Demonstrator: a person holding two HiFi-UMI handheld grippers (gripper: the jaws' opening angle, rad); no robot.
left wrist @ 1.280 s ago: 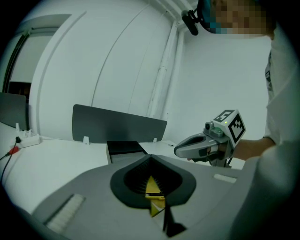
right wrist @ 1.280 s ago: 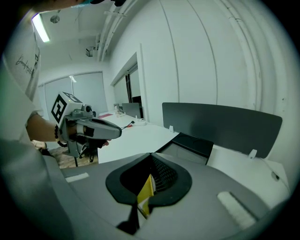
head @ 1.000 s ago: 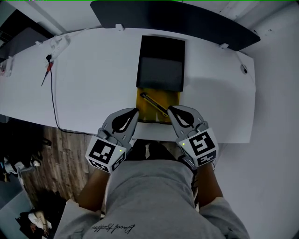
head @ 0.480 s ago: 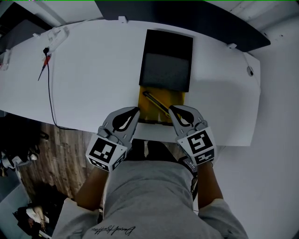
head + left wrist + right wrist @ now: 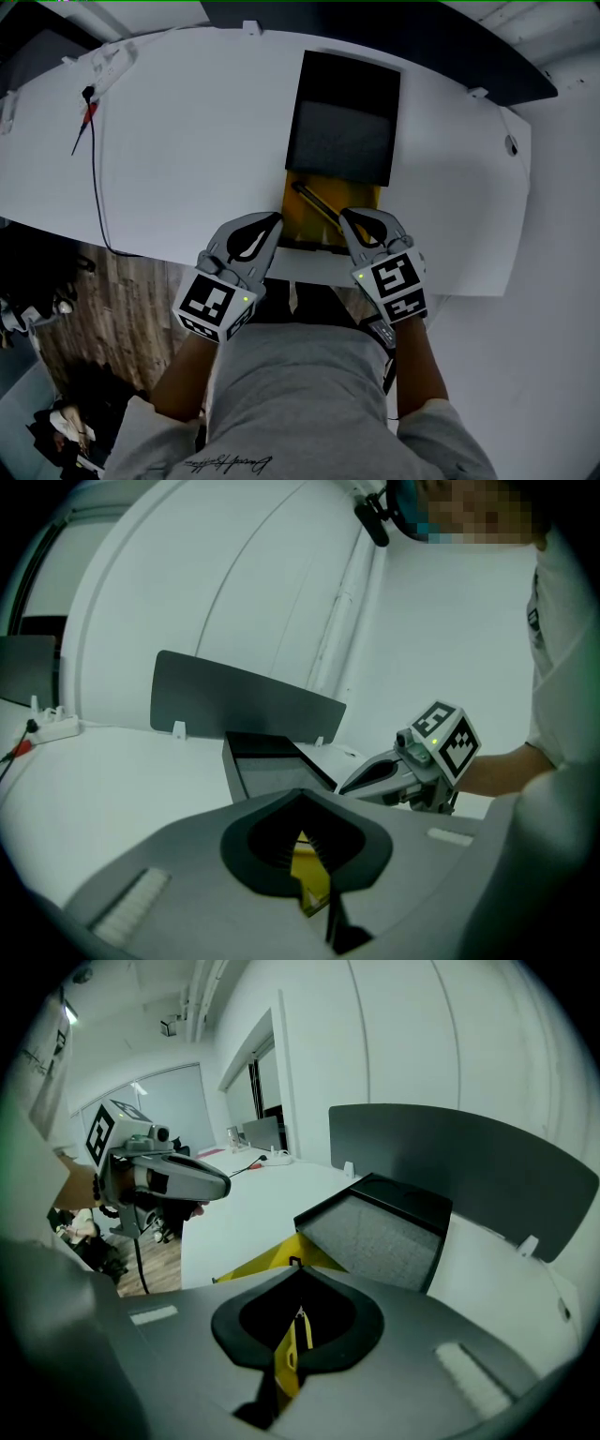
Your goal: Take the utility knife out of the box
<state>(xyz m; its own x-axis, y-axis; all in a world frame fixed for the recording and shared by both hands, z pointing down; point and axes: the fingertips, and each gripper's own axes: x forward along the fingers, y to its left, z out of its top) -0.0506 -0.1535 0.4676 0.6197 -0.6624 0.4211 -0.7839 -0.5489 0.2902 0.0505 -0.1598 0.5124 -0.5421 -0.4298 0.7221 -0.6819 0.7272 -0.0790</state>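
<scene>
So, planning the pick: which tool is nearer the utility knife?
Right. The right tool sits by the utility knife's near end; the left tool is at the box's left edge.

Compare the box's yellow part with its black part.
The yellow part lies nearer the person; the black part lies farther back. The yellow part holds the utility knife, laid diagonally; the black part shows only grey lining. Both rest on the white table.
</scene>
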